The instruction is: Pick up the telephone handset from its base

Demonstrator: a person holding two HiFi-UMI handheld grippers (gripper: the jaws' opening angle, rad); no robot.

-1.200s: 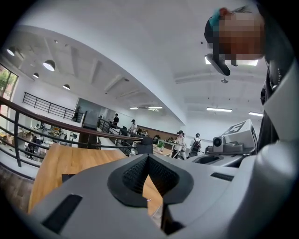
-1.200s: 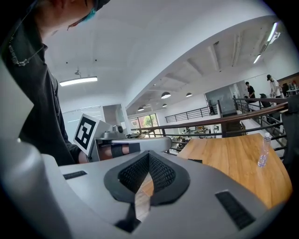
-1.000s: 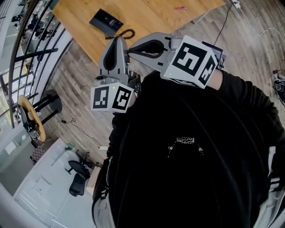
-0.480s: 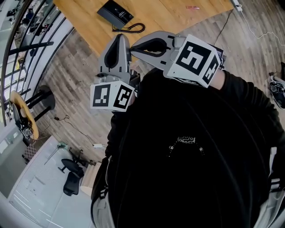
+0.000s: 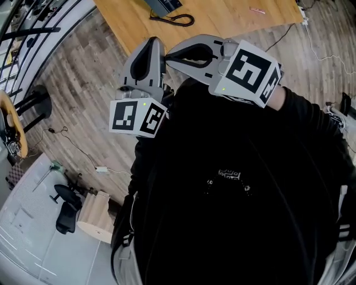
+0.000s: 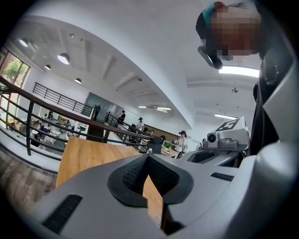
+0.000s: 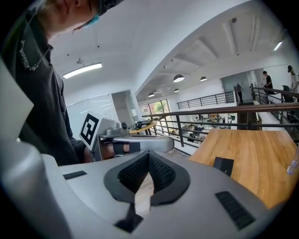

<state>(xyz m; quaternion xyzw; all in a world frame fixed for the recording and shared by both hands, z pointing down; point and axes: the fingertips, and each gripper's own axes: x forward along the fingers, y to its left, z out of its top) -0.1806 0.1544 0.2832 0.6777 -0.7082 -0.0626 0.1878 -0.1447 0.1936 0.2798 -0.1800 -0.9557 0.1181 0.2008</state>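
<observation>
Head view: the telephone (image 5: 164, 5) sits at the very top edge on the wooden table (image 5: 222, 25), half cut off by the frame. Its coiled cord (image 5: 179, 20) trails toward the near table edge. The handset can't be told apart from the base here. Both grippers are close to the person's chest, over the plank floor and well short of the phone. The left gripper (image 5: 154, 40) points toward the table. The right gripper (image 5: 168, 57) points across, with its tips just beside the left one's.

Left gripper view: the jaws are pressed together, pads meeting at the tips, nothing between them. The table top shows beyond the tips, and the right gripper (image 6: 226, 137) is off to the right. The phone is not clearly made out here.

Right gripper view: the jaws are likewise closed on nothing. The telephone (image 7: 223, 166) is a small dark block on the table, right of the tips and well apart. The left gripper (image 7: 135, 143) lies just ahead.

Step in hand, as judged: the approach; nothing of the pick is done yet. To do it well:
- Commit one gripper. The right one already has the phone in sight.
- Spread its jaws wide before arriving, not over the phone.
- Come down across the handset's narrow middle, not along its length.
- Stay off the cord side.
- Close firmly, then lift straight up so the base stays put.
- The spare gripper could press the base down.

Main risk: the cord tugs the base along, or the closed tips knock the handset off its cradle.
</observation>
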